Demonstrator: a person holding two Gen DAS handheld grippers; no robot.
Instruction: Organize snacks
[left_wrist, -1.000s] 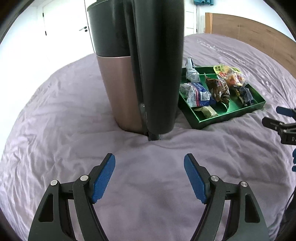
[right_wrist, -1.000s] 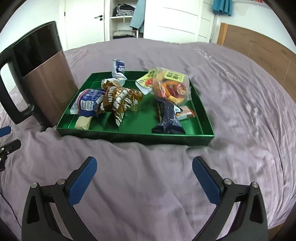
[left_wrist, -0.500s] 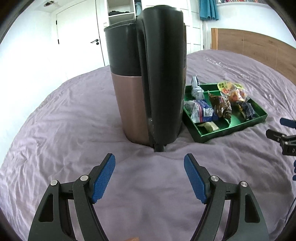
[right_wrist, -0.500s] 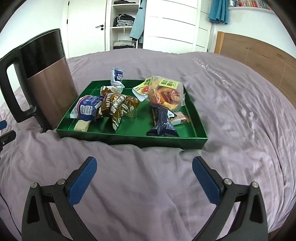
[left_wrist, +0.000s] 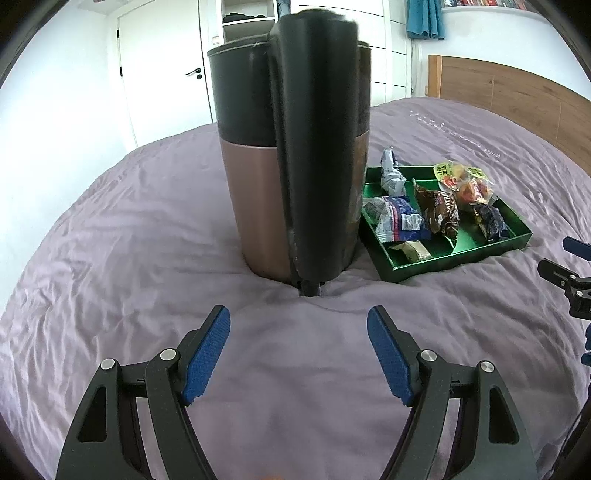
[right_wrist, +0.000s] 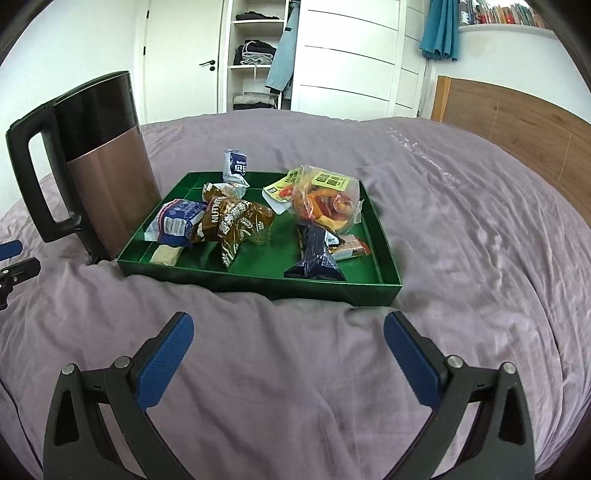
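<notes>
A green tray (right_wrist: 325, 286) with dividers lies on the purple bed and holds several snack packets: a blue-white pack (right_wrist: 177, 221), a brown pack (right_wrist: 236, 221), a clear bag of orange snacks (right_wrist: 325, 201), a dark blue pack (right_wrist: 316, 254), a beige bar (right_wrist: 166, 254). A small white-blue pouch (right_wrist: 234, 166) stands at the tray's far edge. My right gripper (right_wrist: 288, 334) hangs open in front of the tray's near wall, holding nothing. My left gripper (left_wrist: 298, 332) is open and empty, just short of the kettle; the tray (left_wrist: 454, 258) sits to its right.
A tall copper-and-black kettle (left_wrist: 295, 166) stands on the bed against the tray's left side, handle toward my left gripper. The kettle (right_wrist: 96, 166) also shows at the left of the right wrist view. A wooden headboard (right_wrist: 517, 122) rises at the right; wardrobe and door behind.
Both views have drawn back and tilted up: the kettle and tray look smaller and farther, with more of the room showing. Both grippers stay open and empty.
</notes>
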